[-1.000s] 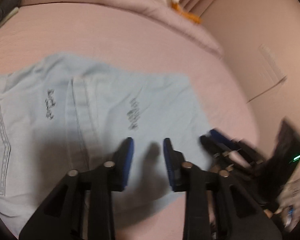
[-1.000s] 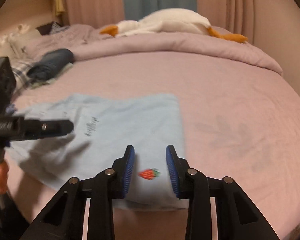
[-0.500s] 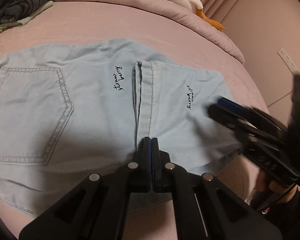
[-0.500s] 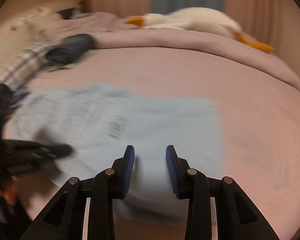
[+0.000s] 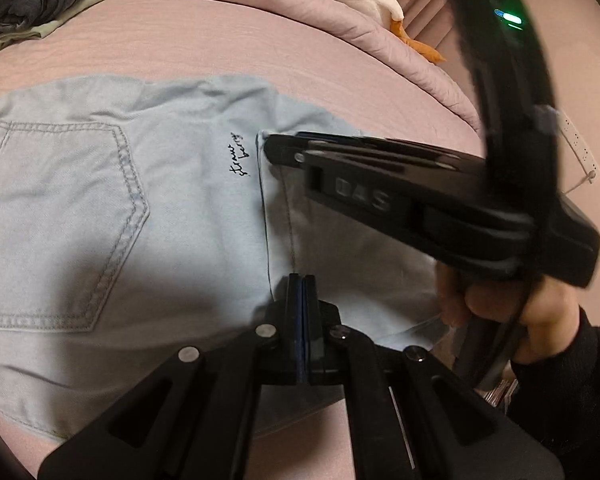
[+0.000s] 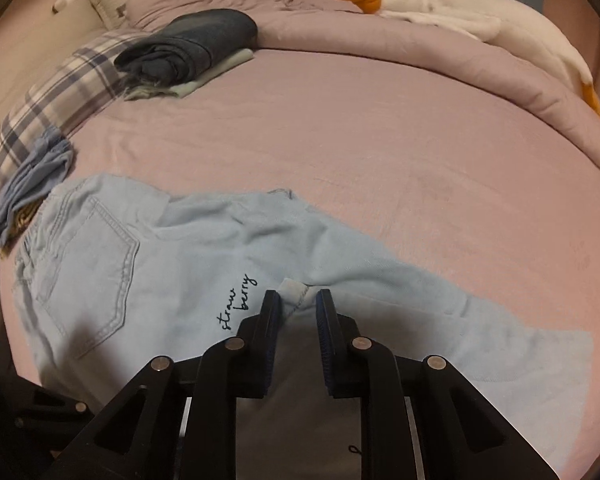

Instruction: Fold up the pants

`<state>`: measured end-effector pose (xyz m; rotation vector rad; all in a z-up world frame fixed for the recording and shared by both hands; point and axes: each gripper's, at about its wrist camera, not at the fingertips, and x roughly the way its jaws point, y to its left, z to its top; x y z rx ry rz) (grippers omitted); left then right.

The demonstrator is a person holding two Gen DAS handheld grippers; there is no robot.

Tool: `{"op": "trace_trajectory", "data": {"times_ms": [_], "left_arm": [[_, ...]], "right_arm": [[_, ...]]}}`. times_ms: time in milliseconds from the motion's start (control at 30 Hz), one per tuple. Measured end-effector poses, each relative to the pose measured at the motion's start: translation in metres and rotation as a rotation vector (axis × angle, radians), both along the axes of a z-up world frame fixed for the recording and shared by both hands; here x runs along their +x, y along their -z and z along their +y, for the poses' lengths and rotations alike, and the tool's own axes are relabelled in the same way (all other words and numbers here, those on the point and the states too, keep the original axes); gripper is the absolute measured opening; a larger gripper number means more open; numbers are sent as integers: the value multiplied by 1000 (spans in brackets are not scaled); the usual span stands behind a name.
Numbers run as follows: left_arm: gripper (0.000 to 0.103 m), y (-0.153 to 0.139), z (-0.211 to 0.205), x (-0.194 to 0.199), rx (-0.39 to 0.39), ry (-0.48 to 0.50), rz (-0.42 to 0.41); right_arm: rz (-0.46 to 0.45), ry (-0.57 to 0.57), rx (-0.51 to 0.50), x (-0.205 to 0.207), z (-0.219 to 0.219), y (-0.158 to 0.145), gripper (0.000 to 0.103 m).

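Observation:
Light blue pants (image 5: 100, 200) lie flat on the pink bed, back pocket up, with one leg folded over so its hem runs beside the "strawberry" lettering. My left gripper (image 5: 300, 280) is shut on the near end of that hem. My right gripper (image 6: 298, 300) is at the far hem corner. Its jaws are closing, and the raised corner of the pants (image 6: 160, 280) stands between the pads, which have a gap left. In the left wrist view the right gripper (image 5: 276, 148) reaches in side-on, held by a hand (image 5: 500, 304).
A folded dark garment stack (image 6: 192, 44) lies at the far left of the bed by a plaid pillow (image 6: 60, 92). A crumpled blue garment (image 6: 32, 184) touches the pants' waist end. A white plush goose (image 6: 460, 12) rests on the rolled duvet (image 6: 380, 56) at the back.
The left gripper closed and settled on the hem, then held still. The right gripper swung across from the right side to the far hem corner, and its jaws narrowed around the cloth.

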<state>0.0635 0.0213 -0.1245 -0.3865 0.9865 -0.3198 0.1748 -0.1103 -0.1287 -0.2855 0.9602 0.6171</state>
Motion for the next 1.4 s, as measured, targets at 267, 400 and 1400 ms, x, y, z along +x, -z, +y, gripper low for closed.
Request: {"op": "trace_trajectory", "data": {"times_ms": [267,400,1400], "left_arm": [[3,1,1,10,-14,-5,8],[3,1,0,11,-7,-1,9],[4,2,-2,13,46,9,-16]], "right_arm": [[-56,48,16,-51,-51,-16,19],[-81,41,-84,-95,-70,2,19],[-151,498,-33,-96,-161,-19,21]]}}
